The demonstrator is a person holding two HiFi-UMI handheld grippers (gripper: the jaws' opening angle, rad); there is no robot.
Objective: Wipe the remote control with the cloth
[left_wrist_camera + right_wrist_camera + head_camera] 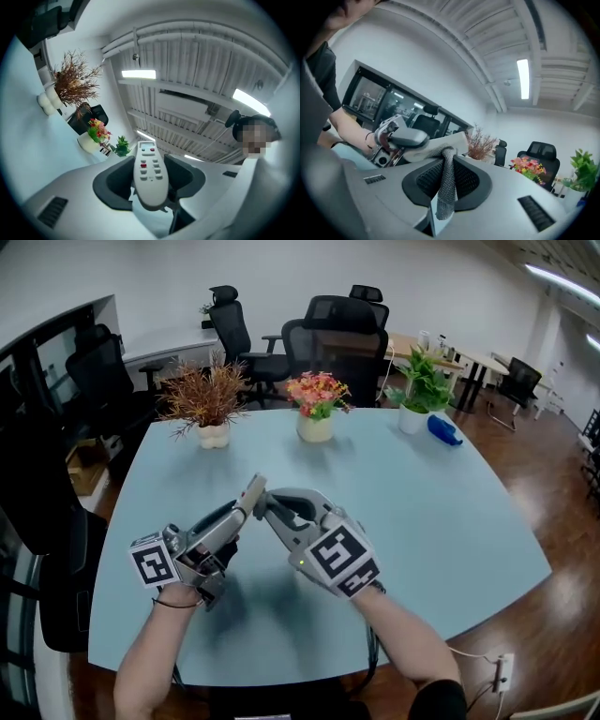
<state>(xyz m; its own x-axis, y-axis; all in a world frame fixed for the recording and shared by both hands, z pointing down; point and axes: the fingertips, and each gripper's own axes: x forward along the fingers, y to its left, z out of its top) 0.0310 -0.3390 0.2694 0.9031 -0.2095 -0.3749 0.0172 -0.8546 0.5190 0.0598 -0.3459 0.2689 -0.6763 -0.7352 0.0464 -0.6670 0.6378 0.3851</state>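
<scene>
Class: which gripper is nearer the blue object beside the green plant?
Right. The right gripper is near-left of the blue object; the left gripper lies beyond it, farther left.

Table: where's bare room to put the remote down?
Bare: right side of the table, between the blue object and the near edge. Also bare: left strip below the dried-plant pot. Crowded: far edge around the flower pot, and centre front under the left hand-held gripper and right hand-held gripper.

1. A pale blue table (441, 521) fills the middle.
2. Black office chairs (334, 334) stand at twelve o'clock, before a white wall (300, 268).
3. Wooden floor (553, 474) shows at three o'clock.
4. A ceiling light strip (562, 282) glows at two o'clock.
</scene>
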